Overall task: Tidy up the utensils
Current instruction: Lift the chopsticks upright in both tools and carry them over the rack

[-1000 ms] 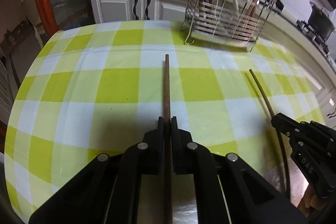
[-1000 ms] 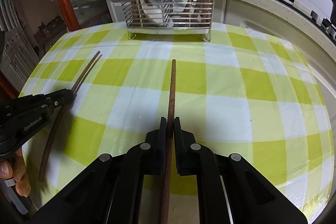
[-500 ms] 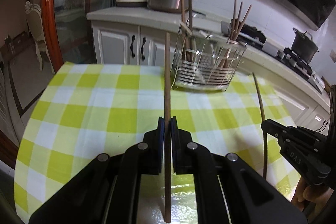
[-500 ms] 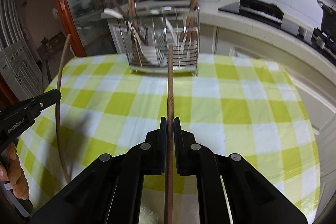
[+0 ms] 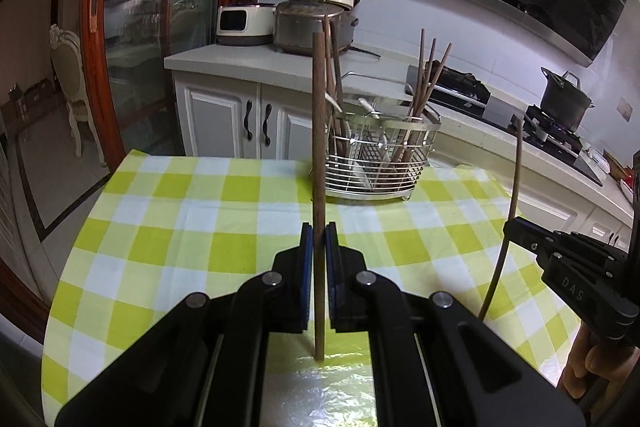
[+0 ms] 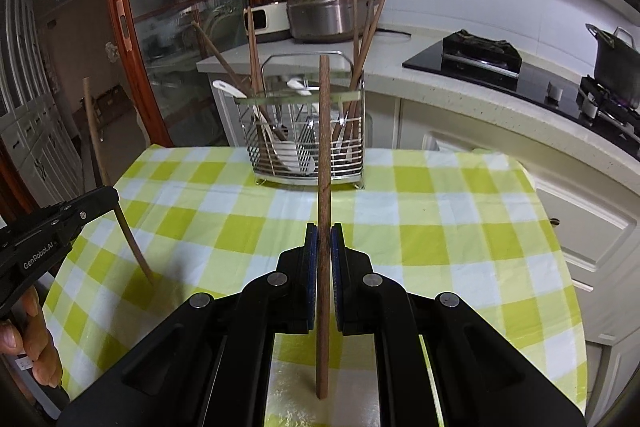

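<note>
My left gripper (image 5: 319, 233) is shut on a brown wooden chopstick (image 5: 319, 147) and holds it upright above the table. My right gripper (image 6: 324, 233) is shut on a second brown chopstick (image 6: 324, 147), also upright. Each gripper shows in the other's view: the right one (image 5: 510, 225) at the right edge with its chopstick (image 5: 512, 187), the left one (image 6: 112, 193) at the left edge with its chopstick (image 6: 100, 155). A wire utensil rack (image 5: 380, 159) (image 6: 308, 143) stands at the far side of the table and holds several chopsticks and white spoons.
The table has a yellow-and-white checked cloth (image 5: 200, 239) (image 6: 440, 235). Behind it is a white counter (image 5: 248, 61) with rice cookers (image 5: 316, 23), a stove and a black pot (image 5: 564, 99). A glass door with a red frame (image 5: 100, 27) is at the left.
Both grippers have lifted their chopsticks off the table and tilted them from lying flat to upright. The rack now looks farther off and lower in both views.
</note>
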`<state>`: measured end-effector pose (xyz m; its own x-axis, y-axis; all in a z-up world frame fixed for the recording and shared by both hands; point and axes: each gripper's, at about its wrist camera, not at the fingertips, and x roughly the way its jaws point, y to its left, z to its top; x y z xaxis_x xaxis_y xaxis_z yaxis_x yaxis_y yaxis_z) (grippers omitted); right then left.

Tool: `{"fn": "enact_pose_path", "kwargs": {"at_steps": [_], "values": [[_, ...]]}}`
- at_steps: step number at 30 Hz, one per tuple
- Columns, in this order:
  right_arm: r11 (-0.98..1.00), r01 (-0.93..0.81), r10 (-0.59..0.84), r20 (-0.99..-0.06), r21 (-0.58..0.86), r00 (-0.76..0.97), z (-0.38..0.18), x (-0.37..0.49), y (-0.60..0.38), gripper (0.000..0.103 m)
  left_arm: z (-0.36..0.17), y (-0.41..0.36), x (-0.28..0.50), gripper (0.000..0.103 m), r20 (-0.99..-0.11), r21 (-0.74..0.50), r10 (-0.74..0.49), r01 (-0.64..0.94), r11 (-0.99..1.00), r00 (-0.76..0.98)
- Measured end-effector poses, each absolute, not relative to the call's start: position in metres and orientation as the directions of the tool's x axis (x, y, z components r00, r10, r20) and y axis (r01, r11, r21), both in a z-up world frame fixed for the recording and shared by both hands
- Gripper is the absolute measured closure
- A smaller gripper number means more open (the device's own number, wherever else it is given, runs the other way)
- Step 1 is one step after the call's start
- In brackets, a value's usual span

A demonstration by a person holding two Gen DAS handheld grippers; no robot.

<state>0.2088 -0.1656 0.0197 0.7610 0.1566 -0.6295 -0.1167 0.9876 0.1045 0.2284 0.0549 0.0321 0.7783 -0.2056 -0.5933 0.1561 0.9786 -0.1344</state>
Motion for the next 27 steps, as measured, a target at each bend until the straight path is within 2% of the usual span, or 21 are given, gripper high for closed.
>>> {"fn": "enact_pose_path", "kwargs": {"at_steps": [27], "values": [[0.986, -0.121, 0.164, -0.565, 0.113, 0.808, 0.052, 0.195, -0.174, 0.095, 0.063, 0.038, 0.218, 0.096, -0.541, -0.121, -0.225, 0.190, 0.974, 0.810]]}}
